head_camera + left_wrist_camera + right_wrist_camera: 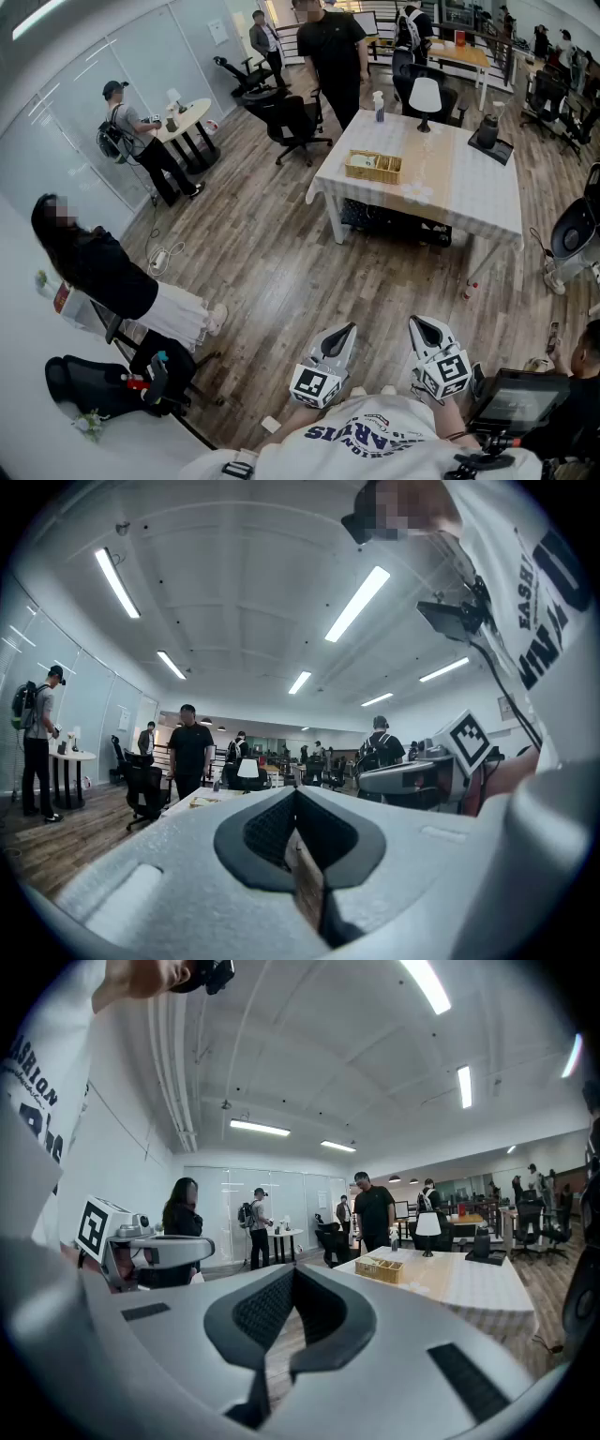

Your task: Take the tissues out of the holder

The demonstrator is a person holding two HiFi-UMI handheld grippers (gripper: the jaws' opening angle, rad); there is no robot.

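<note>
Fingers (267, 832) of the left gripper (345, 330) and right gripper (419, 324) are pressed together, empty, at the frame's bottom. The holder (373, 167) sits on the table (469, 183), upper centre, well apart. Arriving shut, they could shove it rather than pinch tissues.

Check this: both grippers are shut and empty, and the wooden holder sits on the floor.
Wrong: the wooden holder sits on the white table, not the floor, as the head view shows. The left gripper and right gripper are shut and empty.
</note>
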